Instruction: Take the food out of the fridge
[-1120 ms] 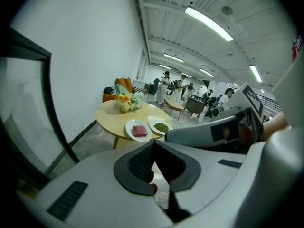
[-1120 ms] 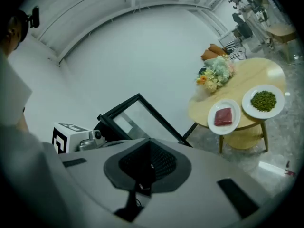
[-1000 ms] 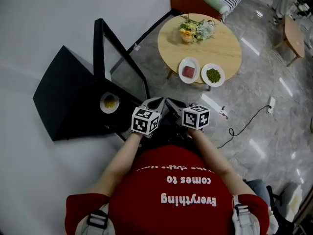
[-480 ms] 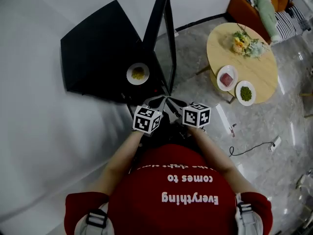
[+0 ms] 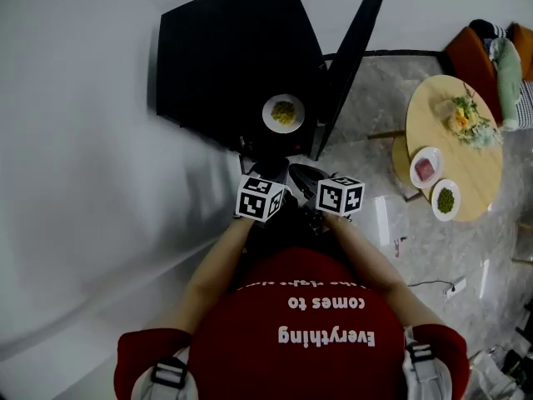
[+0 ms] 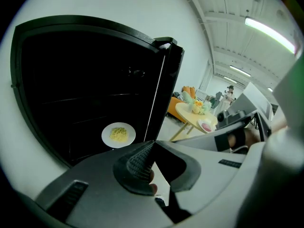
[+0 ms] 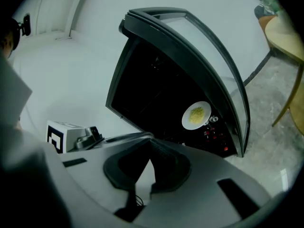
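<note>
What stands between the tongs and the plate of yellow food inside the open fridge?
Nothing visible. The door of the fridge is swung open beside the plate, which sits exposed inside. The left tongs and right tongs are shut, empty and short of the opening.

The fridge [image 5: 233,65] is black, and the white plate [image 5: 268,107] inside it carries yellow food [image 5: 284,112]. On the pale wooden table [image 5: 475,173] at the right, one white dish [image 5: 415,174] holds pink food [image 5: 425,168] and another green food [image 5: 445,199]; the floor [image 5: 433,257] is veined grey.
</note>
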A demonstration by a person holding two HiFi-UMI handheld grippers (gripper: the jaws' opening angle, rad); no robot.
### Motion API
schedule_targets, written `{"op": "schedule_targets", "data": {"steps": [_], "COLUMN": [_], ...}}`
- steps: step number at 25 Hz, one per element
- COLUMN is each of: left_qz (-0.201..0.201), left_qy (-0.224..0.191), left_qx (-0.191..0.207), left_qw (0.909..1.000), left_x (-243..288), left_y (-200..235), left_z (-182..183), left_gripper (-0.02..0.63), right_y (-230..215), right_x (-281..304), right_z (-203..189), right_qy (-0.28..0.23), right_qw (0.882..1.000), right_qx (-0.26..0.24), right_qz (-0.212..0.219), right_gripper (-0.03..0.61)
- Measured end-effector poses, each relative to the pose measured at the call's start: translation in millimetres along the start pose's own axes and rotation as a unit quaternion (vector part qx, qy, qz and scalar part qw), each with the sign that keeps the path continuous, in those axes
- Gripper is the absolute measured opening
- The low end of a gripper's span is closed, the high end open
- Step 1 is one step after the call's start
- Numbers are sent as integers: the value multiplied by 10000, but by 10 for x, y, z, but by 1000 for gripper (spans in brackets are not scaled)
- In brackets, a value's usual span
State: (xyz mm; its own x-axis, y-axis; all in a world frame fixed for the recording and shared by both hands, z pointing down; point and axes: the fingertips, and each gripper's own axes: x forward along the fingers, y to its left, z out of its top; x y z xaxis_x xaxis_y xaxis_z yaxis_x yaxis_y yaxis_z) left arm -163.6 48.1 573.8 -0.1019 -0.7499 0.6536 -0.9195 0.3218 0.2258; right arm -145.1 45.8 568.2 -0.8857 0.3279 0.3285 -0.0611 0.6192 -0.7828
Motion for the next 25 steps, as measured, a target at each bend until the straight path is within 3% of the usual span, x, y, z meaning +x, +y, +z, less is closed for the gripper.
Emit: {"op": "schedule_targets", "data": {"steps": [11,17,25], "left_qz": [-57,18,137], "left_qy": [255,402,450], "left_qx": [-240,-84,-147], "left_qw": [9994,9992,9988], "left_x": [158,279,557], "left_y": [530,779,1030], "left_z": [-120,-287,-569], "left_gripper": [6,6,6], "right_y": [-221,-434,-878], "right_x": [558,870,1090], "right_z": [-2,-71,-117], "right_qy": [80,43,-226], "right_qw": [9962,9881,9754], "right_qx": [717,1521,2168], "right_qz": [-495,-242,-321], "right_gripper": [12,12,34]}}
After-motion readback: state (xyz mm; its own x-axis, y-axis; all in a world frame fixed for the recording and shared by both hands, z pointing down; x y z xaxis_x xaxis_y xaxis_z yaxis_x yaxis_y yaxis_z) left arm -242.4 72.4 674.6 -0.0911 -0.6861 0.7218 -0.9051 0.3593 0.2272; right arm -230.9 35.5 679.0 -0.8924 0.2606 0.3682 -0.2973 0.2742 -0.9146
